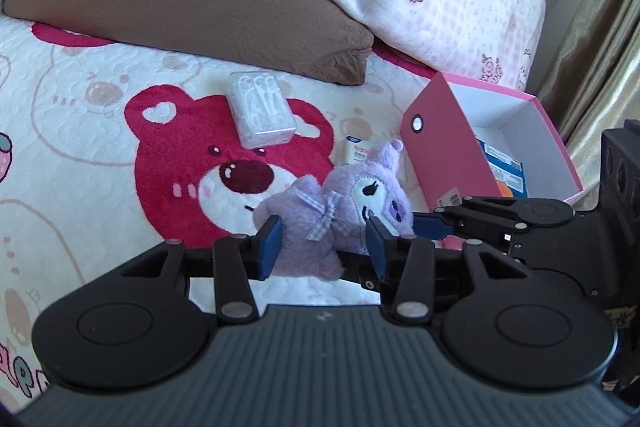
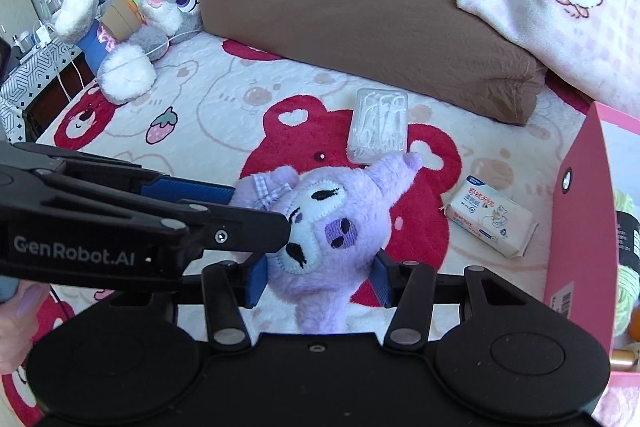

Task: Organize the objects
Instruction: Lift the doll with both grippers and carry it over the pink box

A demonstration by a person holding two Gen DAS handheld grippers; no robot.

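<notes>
Both tools pinch purple plush toy [image 2: 332, 227] above bed [image 1: 80, 155]: left tool [image 1: 324, 247] clamps body, right tool [image 2: 320, 279] clamps head. Pink box [image 1: 444, 147] just right of toy. Floss-pick case [image 1: 262, 109] and tissue pack [image 2: 490, 223] lie on bed.

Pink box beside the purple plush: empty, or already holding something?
Holding something. The left wrist view looks into the open-topped pink box, where a blue-and-orange packet lies on its white floor; how much else is inside cannot be told.

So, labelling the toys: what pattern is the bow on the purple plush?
Lilac-and-white gingham check on the bow of the purple plush, clearest in the left wrist view.
</notes>
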